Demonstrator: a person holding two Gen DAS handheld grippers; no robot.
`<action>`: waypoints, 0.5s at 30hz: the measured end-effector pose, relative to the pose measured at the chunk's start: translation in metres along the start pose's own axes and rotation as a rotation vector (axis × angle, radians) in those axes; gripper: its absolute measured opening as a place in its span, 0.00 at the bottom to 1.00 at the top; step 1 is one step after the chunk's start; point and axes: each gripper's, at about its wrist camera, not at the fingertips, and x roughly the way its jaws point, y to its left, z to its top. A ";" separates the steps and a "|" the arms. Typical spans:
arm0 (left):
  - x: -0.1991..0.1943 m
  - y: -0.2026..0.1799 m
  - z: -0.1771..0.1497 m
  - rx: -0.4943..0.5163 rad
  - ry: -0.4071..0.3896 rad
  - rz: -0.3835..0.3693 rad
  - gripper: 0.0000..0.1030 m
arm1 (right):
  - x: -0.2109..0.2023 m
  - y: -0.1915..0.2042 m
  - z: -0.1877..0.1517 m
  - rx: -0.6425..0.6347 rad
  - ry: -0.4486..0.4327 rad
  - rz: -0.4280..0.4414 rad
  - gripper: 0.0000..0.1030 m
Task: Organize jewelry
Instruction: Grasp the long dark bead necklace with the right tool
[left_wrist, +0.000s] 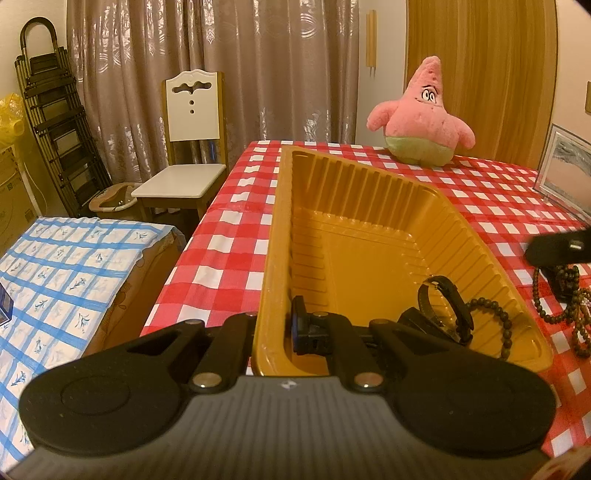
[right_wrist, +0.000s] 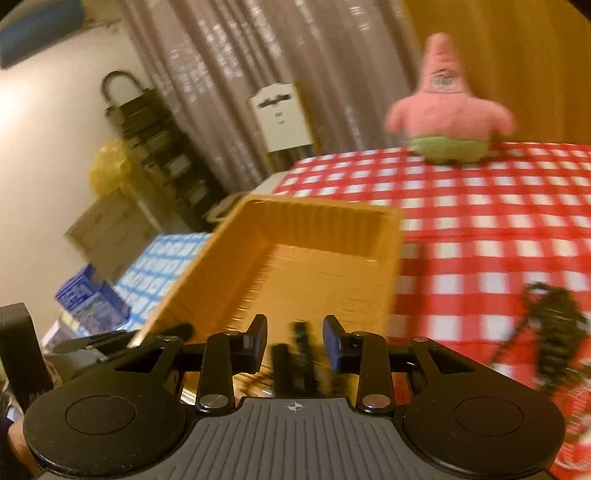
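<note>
A yellow ribbed plastic tray (left_wrist: 369, 236) lies on the red-checked tablecloth. My left gripper (left_wrist: 271, 332) is shut on its near left wall, one finger outside and one inside. In the tray's near right corner lie a black watch (left_wrist: 443, 306) and a dark bead bracelet (left_wrist: 496, 321). More dark bead strands (left_wrist: 565, 306) lie on the cloth to the right of the tray. In the blurred right wrist view my right gripper (right_wrist: 295, 341) stands open over the near end of the tray (right_wrist: 317, 214). A dark blurred piece (right_wrist: 303, 332) shows between its pads without touching them. The bead pile (right_wrist: 554, 332) is to its right.
A pink star plush (left_wrist: 421, 114) sits at the table's far edge, and a framed picture (left_wrist: 565, 170) leans at the right. Left of the table are a white chair (left_wrist: 192, 147), a blue-checked covered surface (left_wrist: 66, 280) and folded racks (left_wrist: 55, 122). A black tool part (left_wrist: 554, 245) pokes in above the beads.
</note>
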 end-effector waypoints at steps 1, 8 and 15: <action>0.000 0.000 0.000 0.001 0.000 0.000 0.05 | -0.009 -0.007 -0.002 0.011 -0.002 -0.024 0.33; 0.000 0.000 0.000 0.001 0.001 0.001 0.05 | -0.058 -0.066 -0.028 0.115 0.015 -0.202 0.33; 0.003 0.001 0.001 0.007 0.000 0.003 0.05 | -0.092 -0.116 -0.041 0.198 0.019 -0.346 0.33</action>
